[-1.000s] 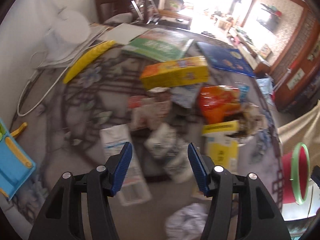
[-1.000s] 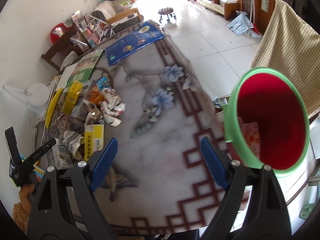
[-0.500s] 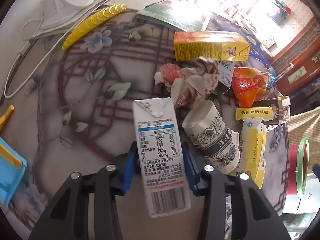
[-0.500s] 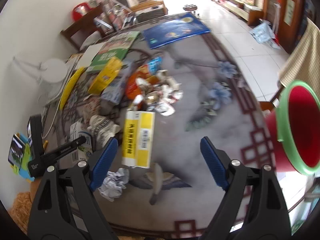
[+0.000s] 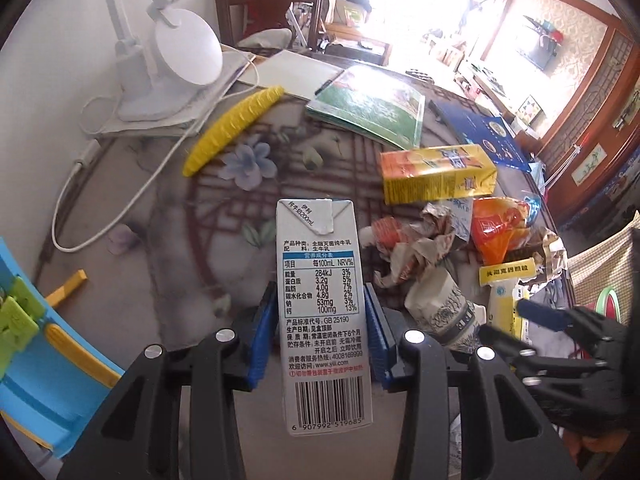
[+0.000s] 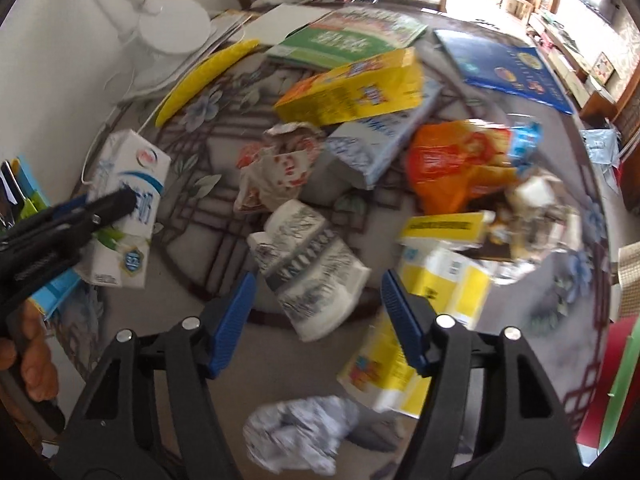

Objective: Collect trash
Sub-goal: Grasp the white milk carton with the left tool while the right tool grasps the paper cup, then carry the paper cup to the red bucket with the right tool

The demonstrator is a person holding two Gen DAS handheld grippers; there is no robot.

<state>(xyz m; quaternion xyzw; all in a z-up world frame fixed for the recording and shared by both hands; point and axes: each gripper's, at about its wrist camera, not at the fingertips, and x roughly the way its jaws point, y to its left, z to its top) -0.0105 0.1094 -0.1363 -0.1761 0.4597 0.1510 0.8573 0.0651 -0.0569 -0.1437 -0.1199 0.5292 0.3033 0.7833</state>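
Observation:
My left gripper (image 5: 320, 336) is shut on a white milk carton (image 5: 320, 304) and holds it above the table; both show in the right wrist view, the carton (image 6: 128, 204) at the left. My right gripper (image 6: 320, 320) is open, its jaws on either side of a crushed black-and-white paper cup (image 6: 308, 256), close above it. The cup also shows in the left wrist view (image 5: 444, 308). Around it lie a yellow box (image 6: 436, 280), a crumpled wrapper (image 6: 276, 168), an orange bag (image 6: 456, 164) and a tissue ball (image 6: 296, 432).
A yellow-orange carton (image 6: 352, 88), a grey-blue pack (image 6: 380, 140), a green book (image 6: 344, 36) and a blue book (image 6: 504, 68) lie further back. A white lamp (image 5: 176, 52) stands at the left. A red bin with a green rim (image 6: 616, 384) is at the right edge.
My left gripper has lifted the milk carton off the table. My right gripper has swung from the red bin toward the trash pile and now straddles the crushed cup.

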